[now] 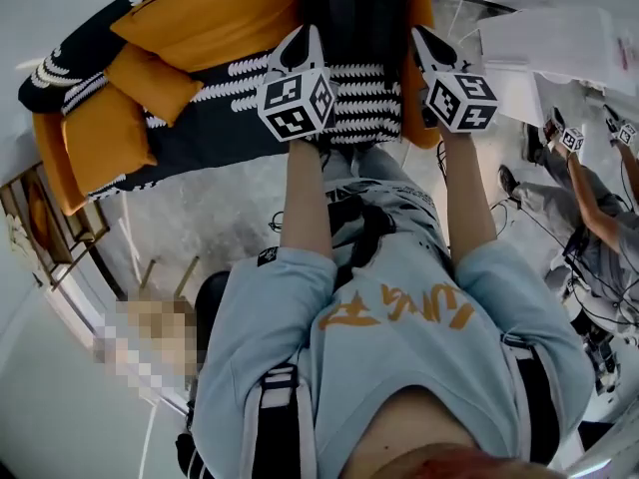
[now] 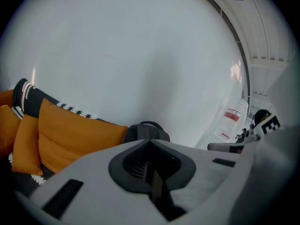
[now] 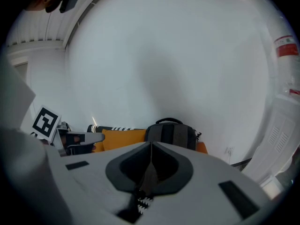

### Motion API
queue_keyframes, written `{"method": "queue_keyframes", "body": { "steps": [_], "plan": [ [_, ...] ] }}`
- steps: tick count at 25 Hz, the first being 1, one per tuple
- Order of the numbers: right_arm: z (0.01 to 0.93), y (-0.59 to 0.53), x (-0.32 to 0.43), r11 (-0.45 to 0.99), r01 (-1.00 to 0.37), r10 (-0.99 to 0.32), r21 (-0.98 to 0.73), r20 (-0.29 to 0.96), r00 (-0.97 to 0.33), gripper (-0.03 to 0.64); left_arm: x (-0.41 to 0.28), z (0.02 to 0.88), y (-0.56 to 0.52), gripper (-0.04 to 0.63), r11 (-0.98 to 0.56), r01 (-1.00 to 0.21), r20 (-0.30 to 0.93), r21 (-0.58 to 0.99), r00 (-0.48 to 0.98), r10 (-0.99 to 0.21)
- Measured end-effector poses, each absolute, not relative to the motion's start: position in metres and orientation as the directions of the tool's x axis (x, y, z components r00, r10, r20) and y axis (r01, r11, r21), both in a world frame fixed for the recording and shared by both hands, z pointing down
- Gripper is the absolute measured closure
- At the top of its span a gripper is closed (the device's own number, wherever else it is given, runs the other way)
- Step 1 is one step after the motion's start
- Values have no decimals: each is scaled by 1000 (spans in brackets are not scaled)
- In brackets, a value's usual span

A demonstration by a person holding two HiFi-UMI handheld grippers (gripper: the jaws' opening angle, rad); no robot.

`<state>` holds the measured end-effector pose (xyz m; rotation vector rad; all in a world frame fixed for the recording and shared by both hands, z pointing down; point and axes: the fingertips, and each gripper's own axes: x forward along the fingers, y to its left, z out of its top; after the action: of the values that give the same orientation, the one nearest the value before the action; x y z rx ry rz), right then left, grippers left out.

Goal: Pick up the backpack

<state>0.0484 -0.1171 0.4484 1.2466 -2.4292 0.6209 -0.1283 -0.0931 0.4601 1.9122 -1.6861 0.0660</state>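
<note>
On the left gripper (image 2: 150,161) the jaws are pressed together with nothing between them, and the right gripper (image 3: 151,161) is the same, closed and empty. Both point ahead and somewhat downward, side by side, apart from anything they could grasp. Beyond their tips the backpack (image 3: 171,134) stands upright on the sofa (image 1: 215,133), dark grey, its handle (image 3: 168,121) looping up at the top. Orange cushions (image 1: 210,18) lie just beside it, and the white wall (image 2: 140,55) rises behind.

We judge this to be the approach, with the grasp not yet begun. To do it well, we should spread the jaws before we arrive, not at the last instant. The handle looks the surest hold (a thin loop that stands clear of the fabric), so one gripper could come in level with it and close across the strap. The other might take the bag's side or a shoulder strap, since a soft pack is likely to sag and swing when lifted. We would lift straight up, clear of the cushions.
</note>
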Motion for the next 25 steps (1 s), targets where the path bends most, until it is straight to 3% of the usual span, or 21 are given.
{"method": "queue_keyframes", "body": {
  "steps": [25],
  "plan": [
    [528, -205, 65, 500, -819, -568, -283, 606, -556, 588, -133, 513, -177, 571, -30, -918, 533, 396, 256, -806]
  ]
}}
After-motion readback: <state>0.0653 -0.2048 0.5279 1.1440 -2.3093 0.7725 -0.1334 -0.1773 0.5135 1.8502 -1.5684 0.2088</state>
